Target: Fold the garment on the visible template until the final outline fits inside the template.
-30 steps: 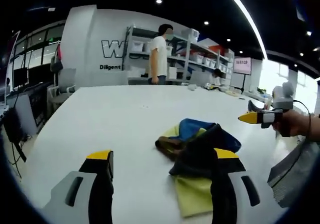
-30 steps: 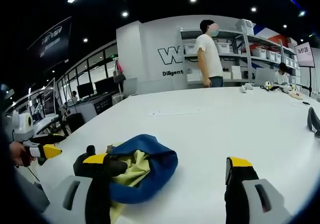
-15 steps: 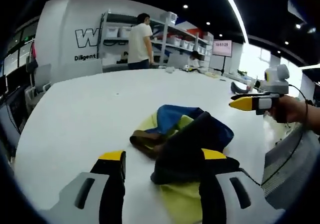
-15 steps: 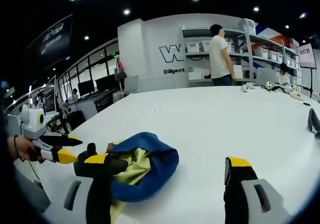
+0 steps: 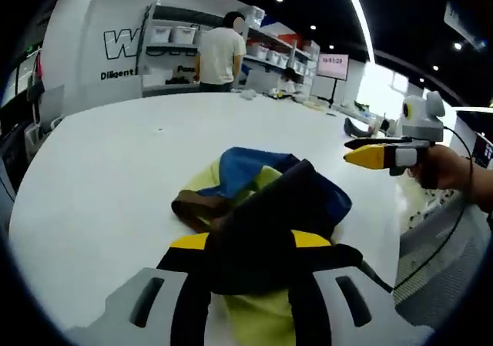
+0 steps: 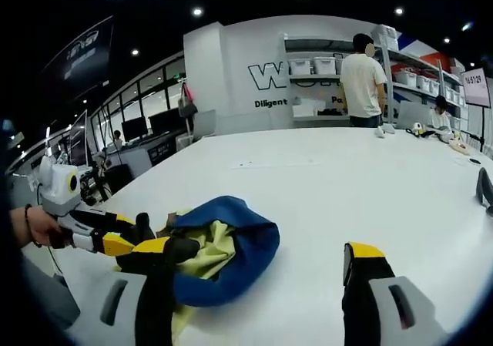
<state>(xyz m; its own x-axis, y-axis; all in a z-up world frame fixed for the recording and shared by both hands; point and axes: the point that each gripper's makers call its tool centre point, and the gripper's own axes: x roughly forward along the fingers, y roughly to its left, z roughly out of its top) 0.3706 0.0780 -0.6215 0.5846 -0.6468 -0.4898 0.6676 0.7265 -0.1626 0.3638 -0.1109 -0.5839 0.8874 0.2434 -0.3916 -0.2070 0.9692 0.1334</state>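
The garment (image 5: 266, 207) lay crumpled in a heap near the table's (image 5: 100, 169) close edge, blue, yellow and dark folds bunched together, with a brown part sticking out toward the left in the left gripper view. In that view the left gripper (image 5: 248, 284) sat low over the heap, its 2 jaws nearly together with a dark fold of the cloth between them, so it was pinching the garment. The right gripper (image 5: 377, 155) hung off to the right, held by a hand (image 5: 443, 169) above the table's right edge, clear of the cloth.

In the right gripper view the right gripper (image 6: 258, 288) had its jaws spread wide; the left jaw overlapped the garment (image 6: 223, 246) and whether it touched I could not tell, while the right jaw stood over bare white table (image 6: 331, 176). The left gripper (image 6: 115, 238) came in from the left, its tip at the heap's dark edge.

Beyond the heap the table ran wide and open to its far edge, with only small items at the distant end. The tabletop was plain white and smooth. A person (image 5: 219, 49) in a white shirt stood by shelves (image 6: 323, 65) of bins at the back wall, and ceiling spotlights and a light strip shone above; desks and monitors lined the windows on the left of the right gripper view
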